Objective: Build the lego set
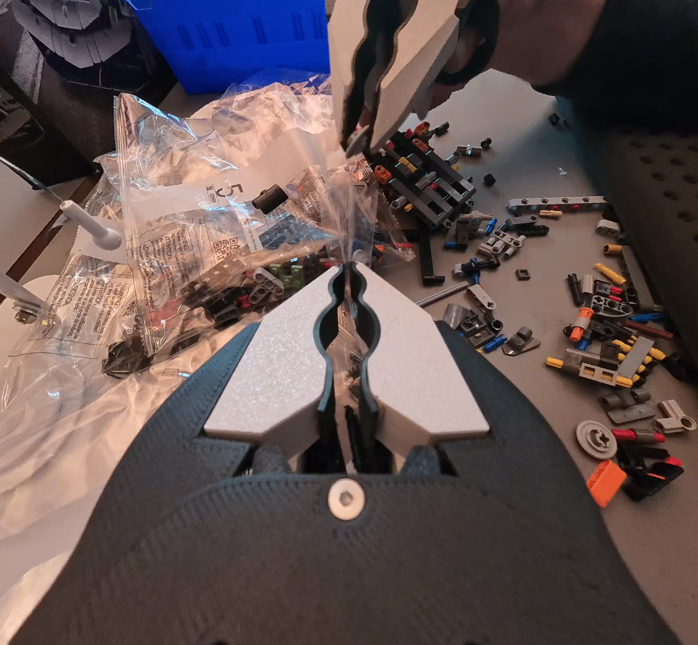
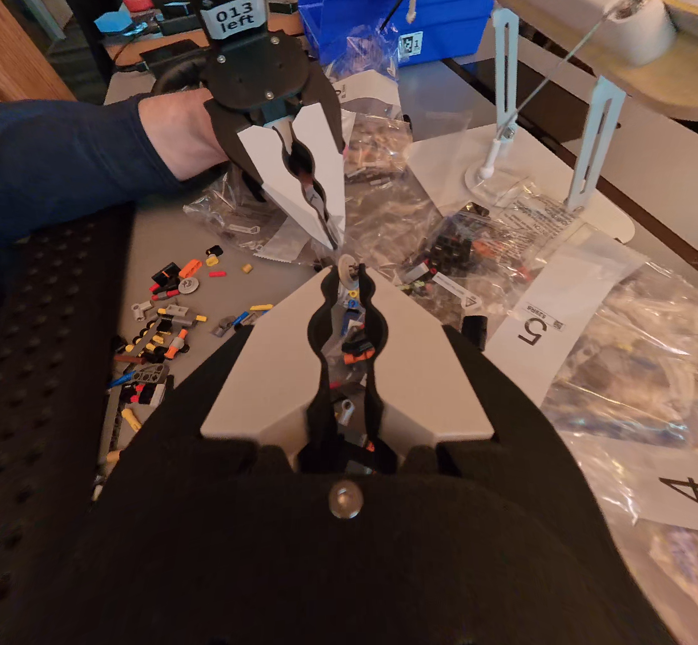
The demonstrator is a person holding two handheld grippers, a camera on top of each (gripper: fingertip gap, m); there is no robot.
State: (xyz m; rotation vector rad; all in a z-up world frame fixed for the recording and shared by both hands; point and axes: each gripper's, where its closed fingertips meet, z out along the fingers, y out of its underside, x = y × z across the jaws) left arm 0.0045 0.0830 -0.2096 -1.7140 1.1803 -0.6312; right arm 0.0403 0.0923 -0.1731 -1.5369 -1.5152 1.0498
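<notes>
My left gripper [image 1: 349,268] is shut on the edge of a small clear plastic bag [image 1: 340,219] of pieces and holds it up off the table. It also shows in the right wrist view [image 2: 334,240], its tips pointing down at the bag. My right gripper [image 2: 349,268] is shut on a small grey round piece [image 2: 344,266], close to the left gripper's tips. In the left wrist view the right gripper [image 1: 357,143] comes down from above. It holds the round piece [image 1: 357,140] just left of a black, partly built assembly [image 1: 426,181] on the grey table.
Loose pieces [image 1: 604,325] lie scattered on the table [image 2: 151,234] by a black perforated mat [image 2: 56,325]. Several clear bags of parts [image 1: 189,241], some numbered [image 2: 547,325], cover the other side. A blue bin [image 1: 234,30] and a white stand [image 2: 506,72] are behind. My hands' fingertips stand some 6 cm from each other.
</notes>
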